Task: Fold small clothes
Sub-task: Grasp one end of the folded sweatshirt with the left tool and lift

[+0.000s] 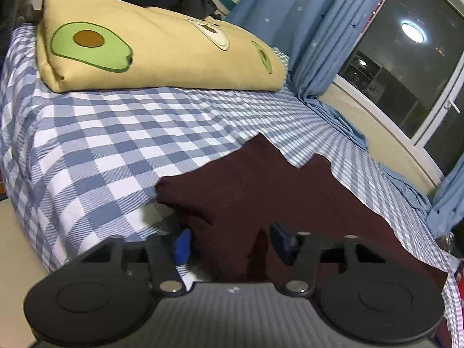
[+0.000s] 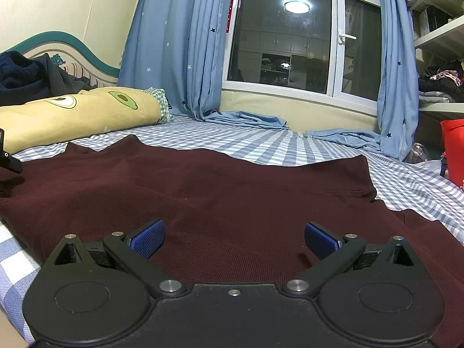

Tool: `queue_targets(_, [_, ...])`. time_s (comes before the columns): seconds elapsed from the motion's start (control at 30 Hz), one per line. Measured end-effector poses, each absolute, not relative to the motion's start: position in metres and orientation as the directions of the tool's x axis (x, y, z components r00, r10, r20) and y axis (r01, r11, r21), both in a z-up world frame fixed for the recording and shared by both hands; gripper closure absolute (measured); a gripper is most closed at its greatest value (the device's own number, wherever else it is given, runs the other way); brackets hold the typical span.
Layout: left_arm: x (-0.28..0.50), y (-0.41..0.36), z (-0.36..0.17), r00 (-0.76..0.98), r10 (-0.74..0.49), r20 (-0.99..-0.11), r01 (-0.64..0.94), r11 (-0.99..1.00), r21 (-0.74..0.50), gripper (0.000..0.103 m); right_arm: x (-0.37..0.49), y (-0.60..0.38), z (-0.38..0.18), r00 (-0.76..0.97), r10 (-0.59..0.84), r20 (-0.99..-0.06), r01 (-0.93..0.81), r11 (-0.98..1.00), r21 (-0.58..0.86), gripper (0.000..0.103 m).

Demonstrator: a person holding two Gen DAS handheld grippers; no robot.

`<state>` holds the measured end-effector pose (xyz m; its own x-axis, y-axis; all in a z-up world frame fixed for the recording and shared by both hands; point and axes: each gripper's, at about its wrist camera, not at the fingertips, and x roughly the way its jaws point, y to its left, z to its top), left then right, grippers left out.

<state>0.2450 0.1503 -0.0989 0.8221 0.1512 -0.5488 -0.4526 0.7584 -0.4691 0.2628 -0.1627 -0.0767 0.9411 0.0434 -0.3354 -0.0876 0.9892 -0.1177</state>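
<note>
A dark maroon garment [image 2: 220, 191] lies spread flat on the blue-and-white checked bed sheet [image 2: 290, 145]. It also shows in the left wrist view [image 1: 275, 191]. My left gripper [image 1: 229, 243] is open, its blue pads either side of a raised fold at the garment's near left edge, not closed on it. My right gripper [image 2: 235, 237] is open wide and empty, low over the garment's near part. A black piece of the left gripper [image 2: 8, 156] shows at the left edge of the right wrist view.
A folded yellow avocado-print quilt [image 1: 150, 49] lies at the head of the bed with dark clothes [image 2: 32, 75] on it. Blue star curtains [image 2: 179, 43] hang by the window and pool on the bed's far side. A red bag [image 2: 452, 150] stands at the right.
</note>
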Motion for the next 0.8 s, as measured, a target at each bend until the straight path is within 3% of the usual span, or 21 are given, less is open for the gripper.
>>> queue_targets(0.1, [0.239, 0.155, -0.096, 0.831, 0.164, -0.531, -0.459, 0.742, -0.489, 0.070, 0.263, -0.162, -0.077, 0.941, 0.043, -0.335, -0.087, 0.989, -0.118, 0.001])
queue_targets(0.2, [0.237, 0.154, -0.087, 0.845, 0.158, -0.510, -0.434, 0.760, -0.484, 0.079, 0.262, -0.163, -0.076, 0.943, 0.041, -0.332, -0.086, 0.989, -0.121, 0.001])
queue_targets(0.5, [0.246, 0.109, -0.017, 0.932, 0.123, -0.342, -0.263, 0.878, -0.400, 0.086, 0.259, -0.161, -0.076, 0.948, 0.026, -0.316, -0.069, 0.989, -0.128, 0.000])
queue_targets(0.8, [0.260, 0.003, 0.057, 0.984, -0.076, -0.164, 0.036, 0.971, -0.237, 0.089, 0.239, -0.177, -0.066, 0.963, 0.033, -0.268, -0.063, 0.993, -0.104, 0.000])
